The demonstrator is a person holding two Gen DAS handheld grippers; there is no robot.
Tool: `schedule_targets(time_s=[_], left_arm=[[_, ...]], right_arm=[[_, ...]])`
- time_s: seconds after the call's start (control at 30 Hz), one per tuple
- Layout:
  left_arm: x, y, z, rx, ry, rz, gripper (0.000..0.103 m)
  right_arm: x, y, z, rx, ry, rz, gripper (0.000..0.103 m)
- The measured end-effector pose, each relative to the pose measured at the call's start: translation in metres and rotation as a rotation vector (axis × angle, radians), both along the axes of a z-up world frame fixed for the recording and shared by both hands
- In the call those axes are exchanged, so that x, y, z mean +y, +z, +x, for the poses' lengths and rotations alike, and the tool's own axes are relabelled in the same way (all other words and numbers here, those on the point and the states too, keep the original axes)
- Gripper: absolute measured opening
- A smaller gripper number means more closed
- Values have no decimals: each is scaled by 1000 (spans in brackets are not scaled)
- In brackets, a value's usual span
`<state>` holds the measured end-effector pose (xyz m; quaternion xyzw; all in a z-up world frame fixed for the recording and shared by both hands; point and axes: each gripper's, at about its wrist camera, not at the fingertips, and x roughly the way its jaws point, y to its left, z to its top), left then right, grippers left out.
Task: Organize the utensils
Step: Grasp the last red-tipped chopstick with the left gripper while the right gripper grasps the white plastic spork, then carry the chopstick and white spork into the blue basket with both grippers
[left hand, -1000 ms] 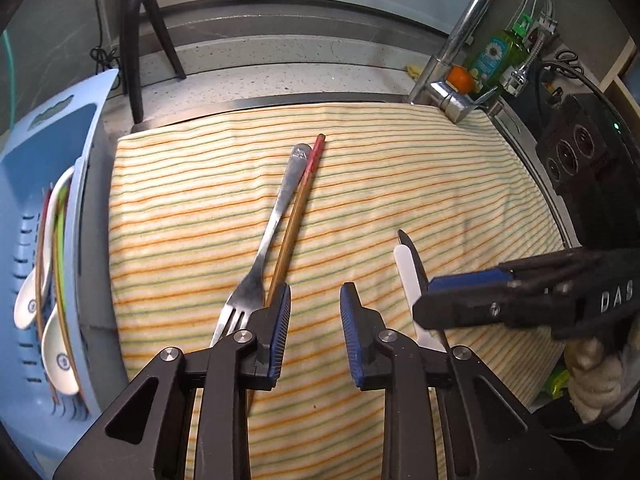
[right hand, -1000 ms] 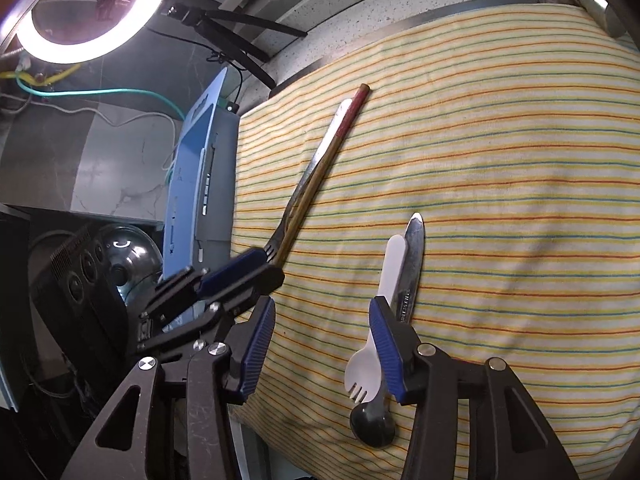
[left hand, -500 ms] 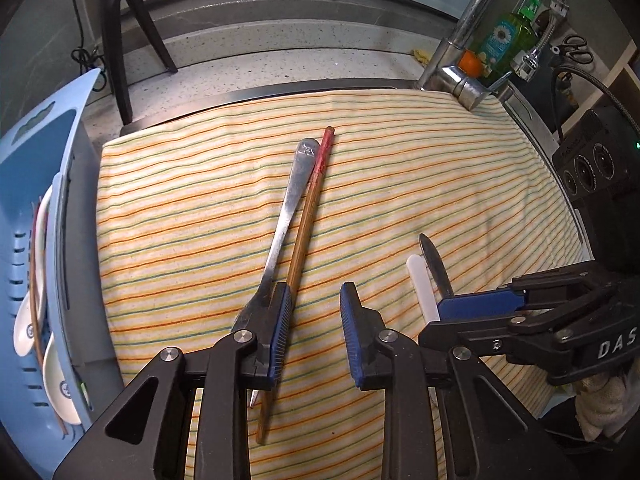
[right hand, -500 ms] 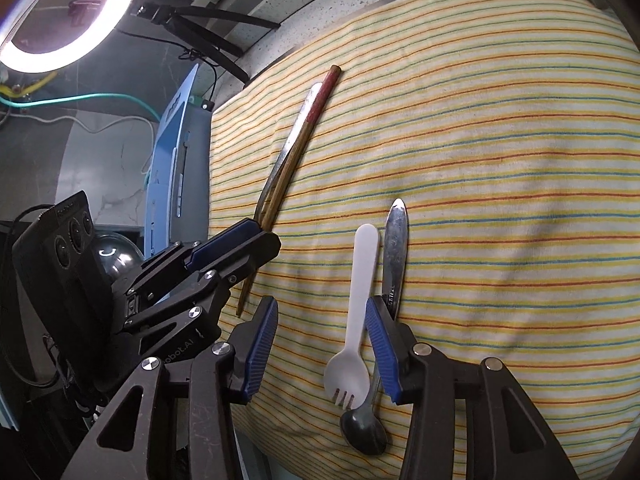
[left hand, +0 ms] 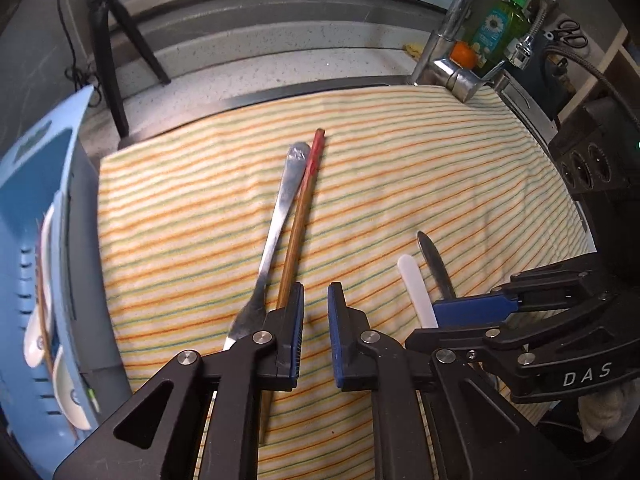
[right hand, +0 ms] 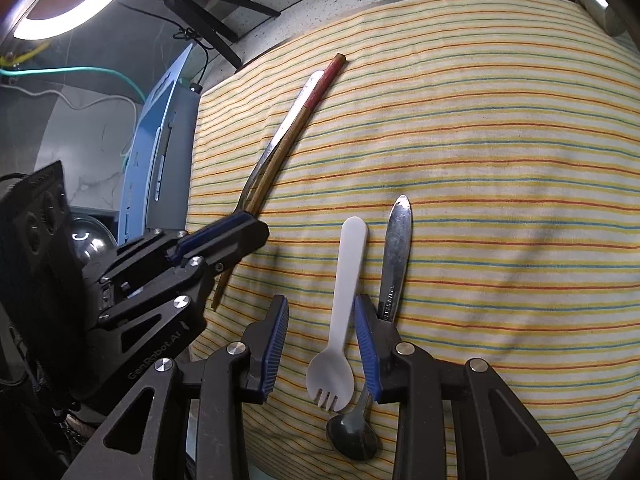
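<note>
Bench cloth: striped cloth (left hand: 400,184) covers the bench; the widest bare stretch runs from 12 to 3 o'clock, its far edge against the speckled ledge.
Blue rack: blue rack (left hand: 36,208) at 9 o'clock, just off the cloth's edge; only the left wrist view shows the white spoons (left hand: 34,344) inside it.
Left claw: left claw (left hand: 316,332) closing, with only cloth in the narrow gap.
Right claw: right claw (right hand: 320,344) closing around the white spork, pads not yet touching.
Metal fork: metal fork (left hand: 276,232) touching the chopstick (left hand: 300,216), pointing toward 12.
White spork: white spork (right hand: 344,304) at 6 o'clock beside the metal spoon (right hand: 392,256); its tines show only in the right wrist view.
</note>
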<state>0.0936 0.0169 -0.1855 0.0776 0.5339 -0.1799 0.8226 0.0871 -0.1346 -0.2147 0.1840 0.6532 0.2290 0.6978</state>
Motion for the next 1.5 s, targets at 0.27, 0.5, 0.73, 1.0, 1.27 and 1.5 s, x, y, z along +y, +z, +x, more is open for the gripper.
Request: schedule_targets(time_s=[0.27, 0.5, 0.73, 1.0, 1.27, 1.5], left_arm=[[-2, -8, 15, 21, -13, 74, 12], [-9, -16, 22, 45, -49, 86, 12], [3, -15, 24, 54, 12, -2, 7], [11, -14, -1, 45, 73, -64, 6], [19, -17, -25, 52, 140, -159, 5], [34, 11, -38, 8, 166, -224, 5]], right_arm=[[0, -2, 3, 10, -4, 8, 30], [3, -1, 3, 12, 11, -6, 30], [19, 3, -1, -59, 71, -95, 27], [13, 0, 2, -90, 68, -114, 9], [-5, -2, 3, -58, 2, -38, 9], [-12, 11, 3, -52, -36, 41, 9]])
